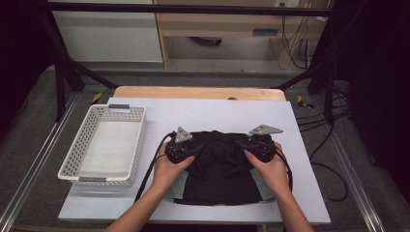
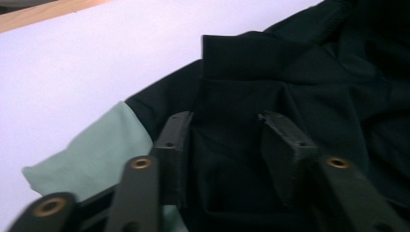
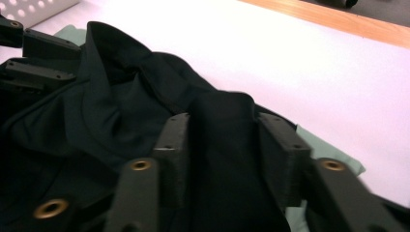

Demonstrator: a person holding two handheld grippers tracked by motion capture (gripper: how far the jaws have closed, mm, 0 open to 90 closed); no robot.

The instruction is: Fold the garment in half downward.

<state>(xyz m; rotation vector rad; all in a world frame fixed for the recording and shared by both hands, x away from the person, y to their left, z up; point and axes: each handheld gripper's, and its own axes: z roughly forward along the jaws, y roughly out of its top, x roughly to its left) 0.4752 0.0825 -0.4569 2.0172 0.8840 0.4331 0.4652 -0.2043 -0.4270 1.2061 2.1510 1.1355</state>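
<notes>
A black garment (image 1: pixel 220 166) with pale green sleeves lies on the white sheet covering the table (image 1: pixel 217 113), to the right of a white perforated basket (image 1: pixel 104 145). The left gripper (image 1: pixel 186 147) has its jaws pinched on a raised fold of black fabric at the garment's left shoulder; the right gripper (image 1: pixel 251 145) grips a fold at the right shoulder.

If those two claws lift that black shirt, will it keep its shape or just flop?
Probably flop: the black shirt already bunches into soft folds between the left gripper jaws and the right gripper jaws. It looks thin and light, so its unheld middle would likely sag. It seems unlikely to slip much.
</notes>
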